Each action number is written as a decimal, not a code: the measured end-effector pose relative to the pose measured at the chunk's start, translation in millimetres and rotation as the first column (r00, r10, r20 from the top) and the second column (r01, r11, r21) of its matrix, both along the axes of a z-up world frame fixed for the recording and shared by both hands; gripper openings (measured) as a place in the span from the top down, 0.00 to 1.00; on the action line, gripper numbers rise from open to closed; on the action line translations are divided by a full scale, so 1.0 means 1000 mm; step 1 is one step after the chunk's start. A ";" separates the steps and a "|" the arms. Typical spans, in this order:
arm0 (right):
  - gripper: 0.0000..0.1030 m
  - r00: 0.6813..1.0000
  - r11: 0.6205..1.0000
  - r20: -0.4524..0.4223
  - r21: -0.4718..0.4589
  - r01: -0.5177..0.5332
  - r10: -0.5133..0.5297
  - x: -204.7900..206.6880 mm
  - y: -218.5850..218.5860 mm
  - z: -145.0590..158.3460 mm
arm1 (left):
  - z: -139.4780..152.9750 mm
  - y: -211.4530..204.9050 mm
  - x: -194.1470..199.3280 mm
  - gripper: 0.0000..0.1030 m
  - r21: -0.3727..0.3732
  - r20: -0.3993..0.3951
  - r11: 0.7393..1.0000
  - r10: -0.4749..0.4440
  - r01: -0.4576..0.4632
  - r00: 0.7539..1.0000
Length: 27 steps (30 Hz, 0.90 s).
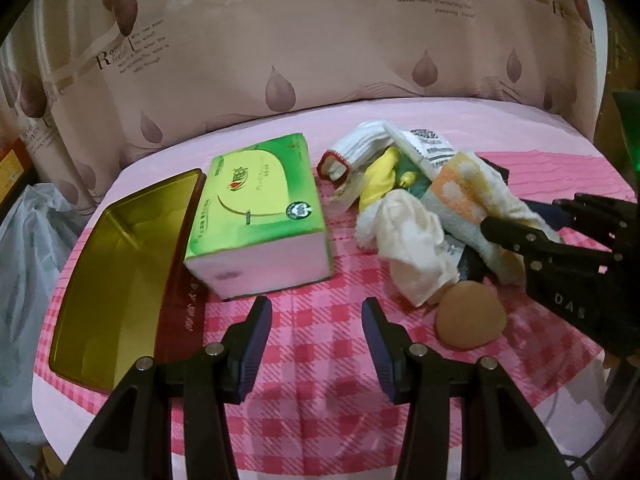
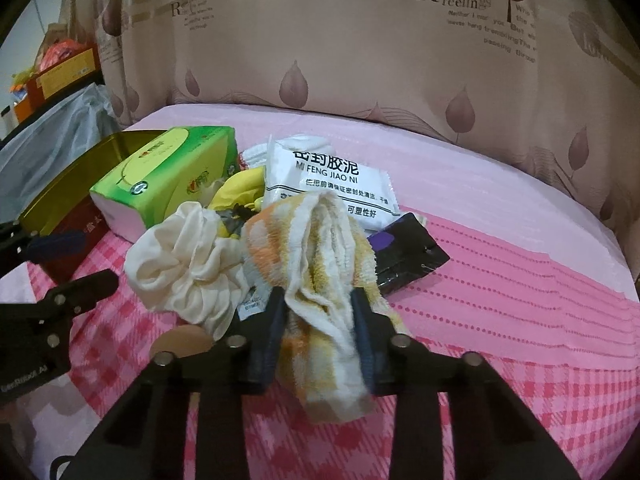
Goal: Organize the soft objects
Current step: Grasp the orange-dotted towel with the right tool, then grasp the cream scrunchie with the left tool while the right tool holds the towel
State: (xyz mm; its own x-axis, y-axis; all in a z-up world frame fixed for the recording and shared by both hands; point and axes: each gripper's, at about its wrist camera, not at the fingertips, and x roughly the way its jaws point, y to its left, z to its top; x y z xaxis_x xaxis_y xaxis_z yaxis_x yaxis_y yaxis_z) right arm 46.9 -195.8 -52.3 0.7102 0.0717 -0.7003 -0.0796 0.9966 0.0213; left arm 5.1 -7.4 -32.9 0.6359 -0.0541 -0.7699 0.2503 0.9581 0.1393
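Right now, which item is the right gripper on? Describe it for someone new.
On the pink checked tablecloth, find the pile right of the green tissue box. The right gripper pinches the towel there: fluffy terry, orange-yellow-white checks, unlike the plain cream cloth beside it.

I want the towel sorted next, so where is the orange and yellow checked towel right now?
The orange and yellow checked towel lies between the right gripper fingers, at the pile's near edge, beside the cream crumpled cloth.

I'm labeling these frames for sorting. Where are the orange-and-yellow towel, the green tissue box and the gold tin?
orange-and-yellow towel [image 2: 320, 240]: right wrist view, on its bunched folds above the right gripper [image 2: 320, 320].
green tissue box [image 1: 256, 188]: left wrist view, on its top face.
gold tin [image 1: 116, 264]: left wrist view, on its bare inside floor.
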 end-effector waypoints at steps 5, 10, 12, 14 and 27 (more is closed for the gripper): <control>0.88 1.000 1.000 -0.007 -0.003 0.010 -0.010 -0.013 -0.008 0.009 | 0.004 0.000 0.008 0.54 -0.029 -0.047 1.000 0.001 -0.002 0.999; 0.88 0.999 0.999 -0.010 0.027 0.037 -0.037 -0.030 -0.019 0.008 | 0.010 -0.007 0.015 0.54 -0.098 -0.079 0.994 -0.046 0.038 0.996; 0.88 0.999 0.998 -0.012 0.044 0.043 -0.042 -0.031 -0.022 0.007 | 0.013 -0.011 0.017 0.54 -0.135 -0.090 0.989 -0.069 0.056 0.994; 0.88 0.999 0.997 -0.014 0.060 0.045 -0.044 -0.031 -0.024 0.006 | 0.017 -0.014 0.018 0.54 -0.155 -0.090 0.986 -0.078 0.063 0.993; 0.88 0.999 0.993 -0.015 0.109 0.043 -0.042 -0.032 -0.029 0.006 | 0.020 -0.032 0.023 0.54 -0.219 -0.144 0.971 -0.129 0.095 0.981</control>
